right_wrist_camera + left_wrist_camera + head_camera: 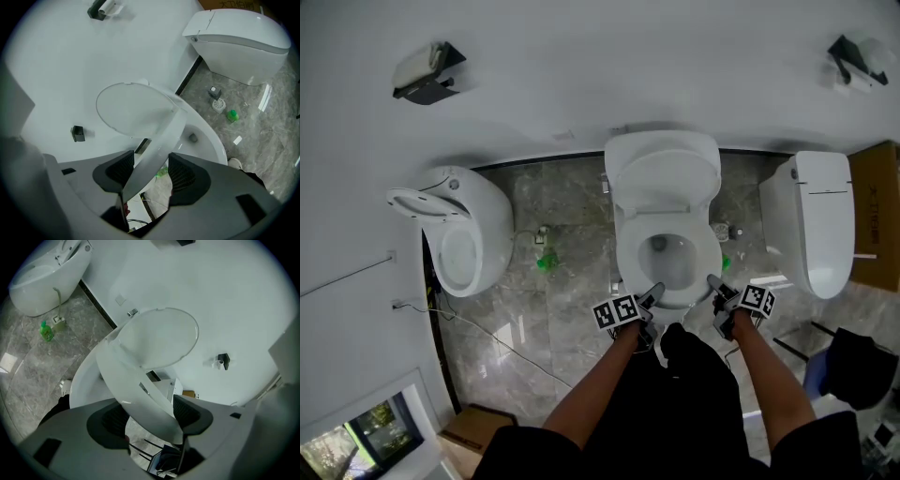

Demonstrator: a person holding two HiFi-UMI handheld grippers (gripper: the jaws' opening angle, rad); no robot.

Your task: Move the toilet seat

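**Q:** White plastic in a ring: where do we find the toilet seat (627,249), and which way does it lie from our tools?

**A:** We find it at the centre of the head view, over the bowl (670,261) and just below the upright lid (664,178). Its long axis runs up the frame, from the front rim at lower centre to the hinge under the lid. Both gripper views show it tilted, neither flat on the bowl nor against the lid.

**Q:** Which hand is nearer?

**A:** We judge neither to be. The left gripper (147,416) takes the front rim at its left and the right gripper (150,171) takes it at its right, so the two sit level across the frame. In each gripper view the rim slants across the gap and the jaws stand wide, pinching it between the ribbed pads.

**Q:** What does the coming move turn on?

**A:** It turns on the hinge lying up-frame from both grippers. We judge that the rim must travel in an arc about that line, with both hands in step.
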